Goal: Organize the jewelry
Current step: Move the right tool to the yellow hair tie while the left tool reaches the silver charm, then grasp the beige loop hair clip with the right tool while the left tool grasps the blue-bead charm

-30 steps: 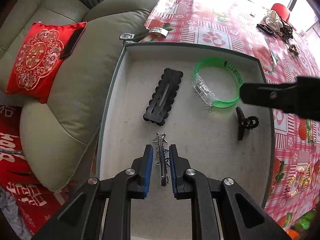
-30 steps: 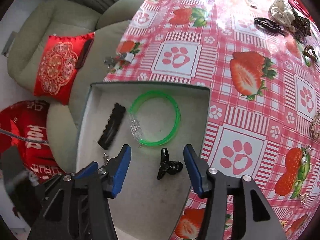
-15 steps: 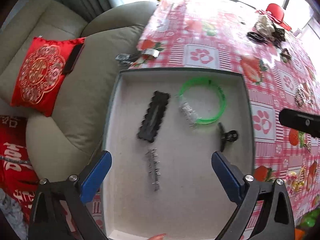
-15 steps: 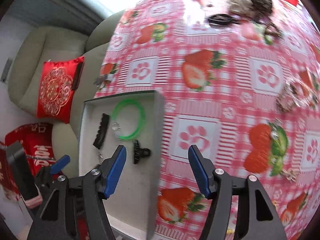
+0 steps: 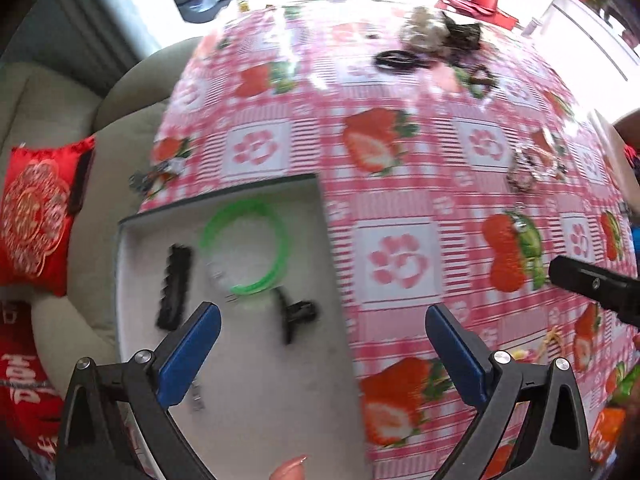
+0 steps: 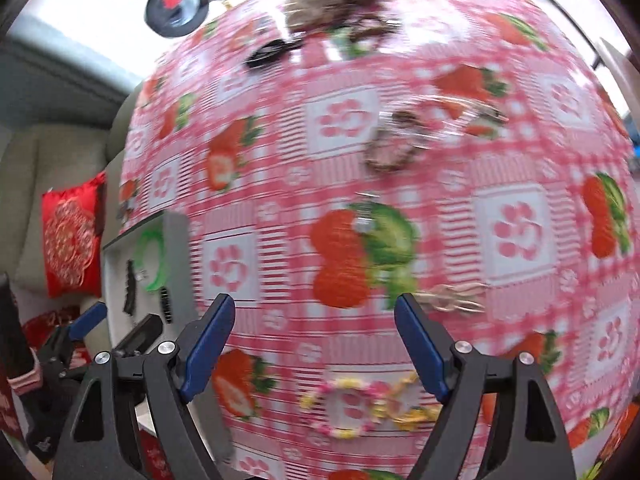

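Landmark: grey tray, set at the table edge beside the sofa; every place below is given from it.
Left gripper: held above the tray's right wall; jaws are spread wide, released, nothing between them. They have just been opening.
Right gripper: held over the tablecloth well to the right of the tray; jaws are parted, nothing gripped. They have just been opening further.
Green bangle: laid flat in the tray's far half; a clear clasp at its near-left edge is blurred.
Black comb clip: laid lengthwise in the tray, left of the bangle.
Black claw clip: laid in the tray, just nearer than the bangle.
Small metal piece: in the tray's near part, largely hidden behind the left finger; kind not to be made out.
Bead bracelet: on the cloth, well right of the tray, smeared by blur.
Metal pieces: on the cloth, right of the tray; form unclear.
Dark heap: at the far table end, beyond the tray; items not separable.
Red cushion: on the sofa, left of the tray, cut by a dark strip.
Fingertip: cut off at the lower frame edge, at the tray's near side.
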Motion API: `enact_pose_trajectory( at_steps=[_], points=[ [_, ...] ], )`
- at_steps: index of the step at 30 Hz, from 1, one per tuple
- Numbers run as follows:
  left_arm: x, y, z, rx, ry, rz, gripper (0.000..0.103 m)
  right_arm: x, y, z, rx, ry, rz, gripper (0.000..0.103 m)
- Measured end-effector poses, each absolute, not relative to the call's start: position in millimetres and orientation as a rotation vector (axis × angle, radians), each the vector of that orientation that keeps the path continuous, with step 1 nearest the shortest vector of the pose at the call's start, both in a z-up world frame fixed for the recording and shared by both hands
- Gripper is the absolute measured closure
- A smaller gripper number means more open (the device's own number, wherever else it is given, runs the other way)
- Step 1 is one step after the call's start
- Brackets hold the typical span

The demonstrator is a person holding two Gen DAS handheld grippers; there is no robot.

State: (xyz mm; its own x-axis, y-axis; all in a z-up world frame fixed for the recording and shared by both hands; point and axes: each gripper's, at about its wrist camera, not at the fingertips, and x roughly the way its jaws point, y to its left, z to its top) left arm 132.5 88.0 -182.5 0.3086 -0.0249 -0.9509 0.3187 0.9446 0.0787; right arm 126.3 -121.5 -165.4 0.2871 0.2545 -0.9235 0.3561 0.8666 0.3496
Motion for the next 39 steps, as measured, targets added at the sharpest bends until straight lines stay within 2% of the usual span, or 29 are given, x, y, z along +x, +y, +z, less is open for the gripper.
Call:
enact_pose_trajectory(
  at_steps=[1,2,15,27,28,36,38,39],
  points=[
    [133.1,81.6,-182.9,0.277,1.241,-0.243,0.0,121.6,-129.3,-167.4,0.574,1.297,-0.084,0.011],
    [133.3,74.5,-183.0,0.281,1.241,-0.256,0.0,117.7,-135.5,-169.4,0.588,1.298,-0.088,0.0],
    [135.5,12.3,-195.6,0.351,1.247,-0.325,0.0,89.9,-182.1,-185.0,0.529,1.361,-0.178,0.0],
    [141.8,-28.5,-224.4,0.333,1.308,-0.386,0.0,85.2,-187.5,-196.6,0.388,1.363,-0.108,0.001],
    [143.1,-31.9,-226.8,0.33,1.312,-0.395,0.0,85.7,-185.7,-197.3,0.366,1.358,-0.091,0.001],
    [153.2,-58.8,-240.3,0.326,1.299,-0.457,0.0,91.5,-171.9,-205.7,0.211,1.312,0.026,0.023],
    [155.5,-63.6,-244.1,0.326,1.293,-0.464,0.0,93.0,-169.1,-208.4,0.176,1.301,0.045,0.024],
    [156.2,-65.6,-246.0,0.33,1.291,-0.463,0.008,93.6,-168.0,-209.4,0.161,1.295,0.051,0.025]
  ],
)
